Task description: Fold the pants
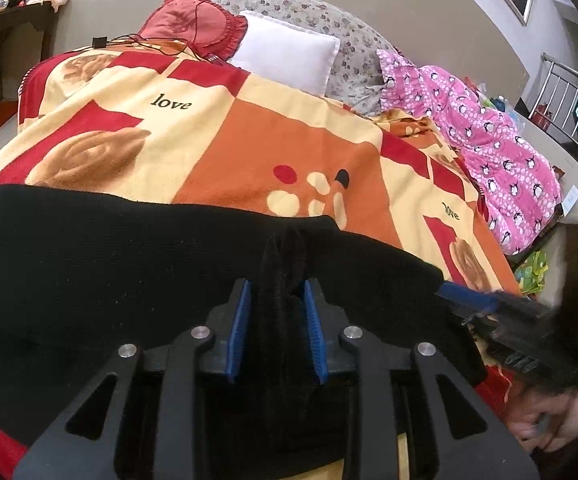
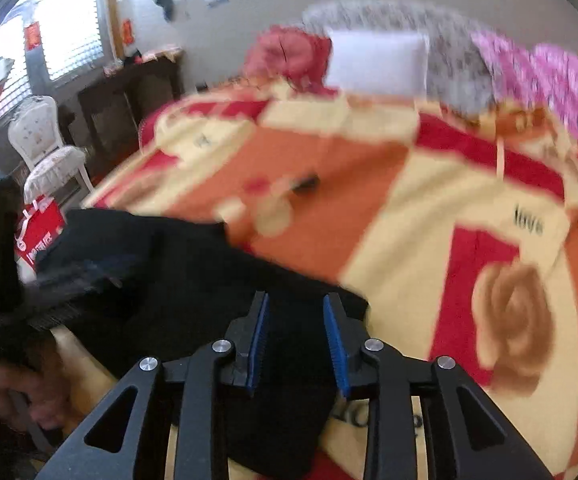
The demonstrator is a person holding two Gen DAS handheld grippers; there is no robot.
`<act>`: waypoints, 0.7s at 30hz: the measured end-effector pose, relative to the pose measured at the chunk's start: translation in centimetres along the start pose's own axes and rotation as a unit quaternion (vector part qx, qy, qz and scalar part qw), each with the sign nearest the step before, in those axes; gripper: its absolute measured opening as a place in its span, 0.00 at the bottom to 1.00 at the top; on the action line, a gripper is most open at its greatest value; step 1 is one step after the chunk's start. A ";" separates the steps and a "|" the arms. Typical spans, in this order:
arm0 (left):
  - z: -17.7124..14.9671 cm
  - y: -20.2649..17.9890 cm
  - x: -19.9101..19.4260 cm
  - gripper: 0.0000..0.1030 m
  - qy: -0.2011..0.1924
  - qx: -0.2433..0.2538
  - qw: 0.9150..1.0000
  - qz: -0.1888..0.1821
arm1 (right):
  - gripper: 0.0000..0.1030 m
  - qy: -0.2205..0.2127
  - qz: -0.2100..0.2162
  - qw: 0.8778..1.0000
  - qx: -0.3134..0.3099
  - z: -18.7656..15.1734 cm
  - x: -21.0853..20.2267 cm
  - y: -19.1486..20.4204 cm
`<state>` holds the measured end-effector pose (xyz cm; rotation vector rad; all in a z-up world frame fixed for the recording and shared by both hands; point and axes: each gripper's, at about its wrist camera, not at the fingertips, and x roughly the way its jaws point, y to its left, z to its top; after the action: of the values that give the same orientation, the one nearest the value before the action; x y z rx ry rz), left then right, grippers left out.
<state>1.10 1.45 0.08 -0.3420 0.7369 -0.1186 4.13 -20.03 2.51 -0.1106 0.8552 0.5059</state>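
Observation:
The black pants (image 1: 109, 260) lie across the near edge of a bed covered by an orange, red and cream blanket (image 1: 249, 140). In the left wrist view, my left gripper (image 1: 277, 284) is shut on an upright ridge of the pants' fabric bunched between its blue pads. My right gripper (image 1: 461, 296) shows blurred at the pants' right end. In the right wrist view, black pants (image 2: 177, 272) fabric fills the space between the pads of the right gripper (image 2: 297, 298), close to the cloth's right corner. That view is blurred.
A white pillow (image 1: 285, 52), a red pillow (image 1: 197, 20) and a black cable (image 1: 149, 42) lie at the head of the bed. A pink penguin-print garment (image 1: 501, 152) runs along its right side. A white chair (image 2: 45, 148) and a dark cabinet (image 2: 129, 108) stand beyond the left side.

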 end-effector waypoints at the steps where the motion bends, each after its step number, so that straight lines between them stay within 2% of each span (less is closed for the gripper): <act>1: 0.0 0.0 0.0 0.25 0.001 -0.001 1.000 -0.002 | 0.29 -0.011 0.016 1.000 -0.003 -0.7 0.6 -0.4; 3: -0.1 0.0 -0.1 0.25 0.001 -0.001 1.000 -0.003 | 0.28 -0.025 0.030 0.999 0.004 -1.1 0.2 -1.1; 5: -0.1 -0.1 -0.1 0.25 0.001 -0.001 1.000 -0.002 | 0.27 -0.027 0.022 0.999 0.006 -0.9 -1.3 -0.9; 6: -0.1 0.0 0.0 0.25 0.000 -0.001 1.000 -0.001 | 0.30 -0.037 0.026 0.999 0.002 -1.0 -2.1 -0.6; 7: -0.1 0.0 0.0 0.25 0.000 -0.001 1.000 -0.001 | 0.30 -0.047 0.046 0.998 -0.013 -1.6 -3.3 0.2; 8: -0.1 0.0 0.0 0.26 0.001 -0.001 1.000 -0.001 | 0.28 -0.040 0.054 0.997 -0.030 -2.2 -3.5 0.9; 10: -0.1 0.0 0.0 0.26 0.001 0.000 1.000 -0.001 | 0.29 0.005 0.032 0.998 -0.061 -3.6 -2.2 2.1; 11: -0.1 0.0 -0.1 0.27 0.001 0.000 1.000 -0.002 | 0.30 -0.023 0.026 0.997 -0.074 -4.4 -2.3 2.3; 13: 0.0 0.1 0.0 0.28 0.003 -0.003 1.000 -0.006 | 0.30 -0.025 0.031 0.997 -0.066 -4.3 -2.3 2.1; 16: 0.0 0.2 0.1 0.42 0.010 -0.005 0.999 -0.031 | 0.30 -0.046 0.038 0.997 -0.044 -4.2 -3.0 1.8; 18: 0.1 -0.1 0.3 0.56 0.013 0.003 0.999 -0.041 | 0.30 -0.067 0.041 0.996 -0.037 -4.6 -3.8 1.6; 20: 0.1 -0.8 0.4 0.65 0.018 0.019 0.999 -0.041 | 0.32 -0.021 0.041 0.998 -0.043 -4.6 -2.4 1.8; 21: 0.1 -1.0 0.5 0.68 0.020 0.024 0.999 -0.040 | 0.31 -0.026 0.034 0.998 -0.054 -4.6 -2.6 2.2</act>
<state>1.55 0.44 0.18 -0.3233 0.7594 -0.2191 -1.53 -20.39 1.65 -0.1669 0.7824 0.6154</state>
